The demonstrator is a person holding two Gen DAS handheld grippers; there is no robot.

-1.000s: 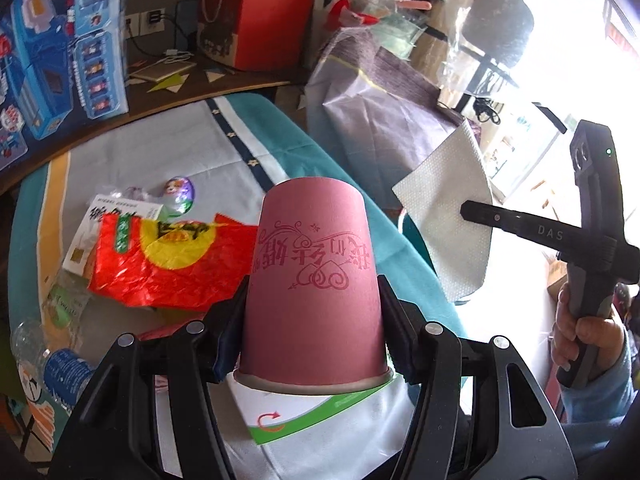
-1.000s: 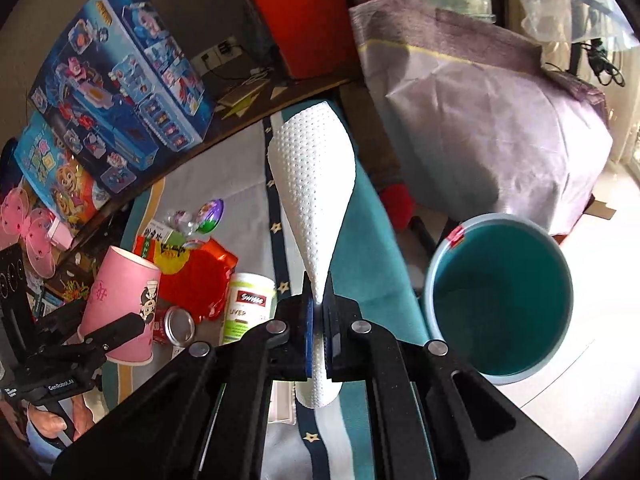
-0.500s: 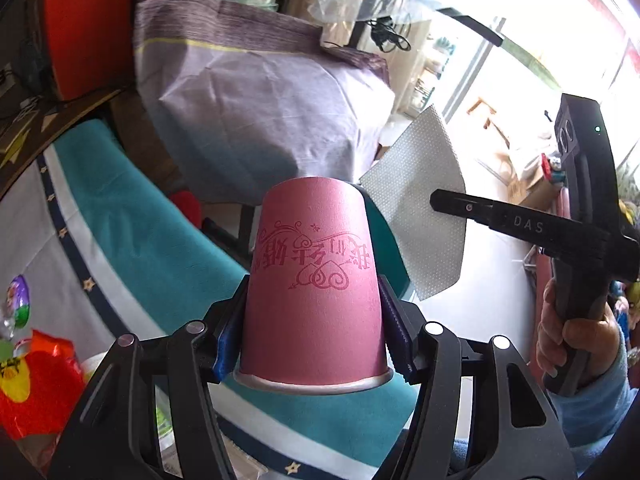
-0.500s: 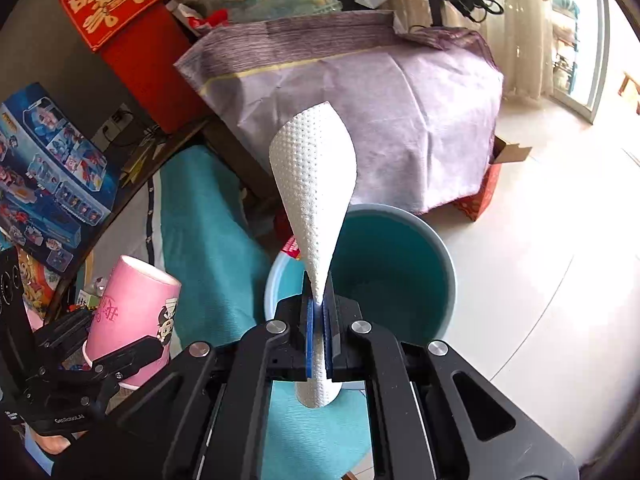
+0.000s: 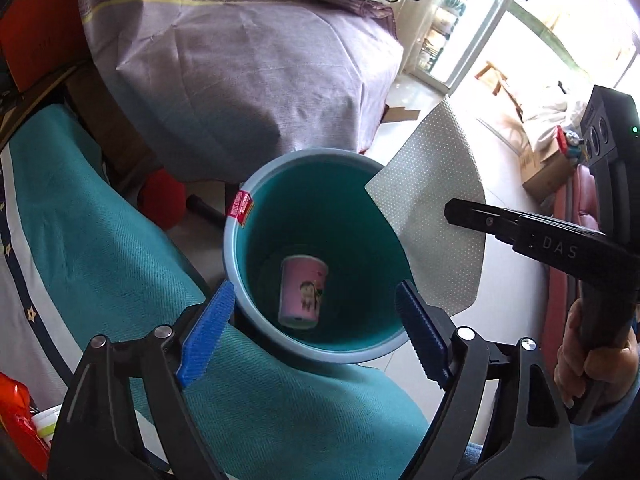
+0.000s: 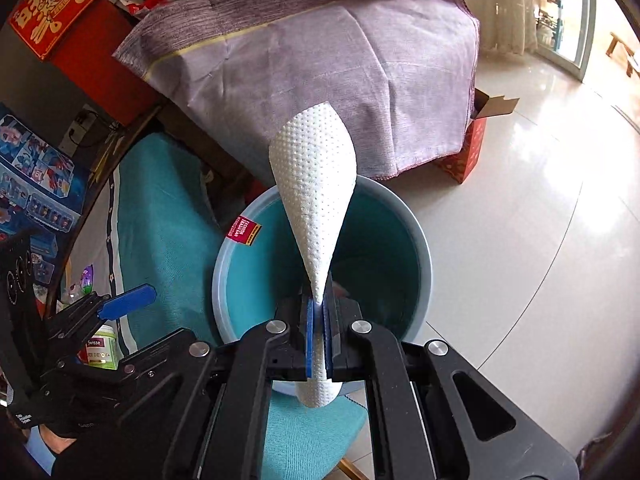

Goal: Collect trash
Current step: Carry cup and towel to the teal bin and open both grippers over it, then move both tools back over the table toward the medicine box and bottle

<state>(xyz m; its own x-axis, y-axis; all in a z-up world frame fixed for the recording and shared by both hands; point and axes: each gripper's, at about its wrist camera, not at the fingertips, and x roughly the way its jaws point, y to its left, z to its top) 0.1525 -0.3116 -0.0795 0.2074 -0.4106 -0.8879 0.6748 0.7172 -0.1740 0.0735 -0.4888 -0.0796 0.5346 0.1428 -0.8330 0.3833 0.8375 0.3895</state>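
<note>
A pink paper cup (image 5: 303, 290) lies inside the teal trash bin (image 5: 240, 280) on the floor, beside the table's edge. My left gripper (image 5: 316, 332) hangs above the bin's near rim, its jaws opening, with nothing between the blue pads (image 5: 206, 334). My right gripper (image 6: 319, 332) is shut on a white dotted paper towel (image 6: 316, 204) that stands up over the bin (image 6: 418, 248). In the left wrist view the right gripper (image 5: 450, 210) holds that towel (image 5: 434, 216) at the bin's right rim.
A teal tablecloth (image 5: 92, 252) covers the table at left, with red wrappers (image 5: 16, 412) and a small Swisse jar (image 6: 100, 350) on it. A purple cloth-covered bulk (image 5: 240, 60) stands behind the bin. Glossy tiled floor (image 6: 520, 208) spreads to the right.
Both grippers swung from over the table to above the bin. The left gripper opened and let go of the pink cup, which now lies in the bin. The right keeps its towel.
</note>
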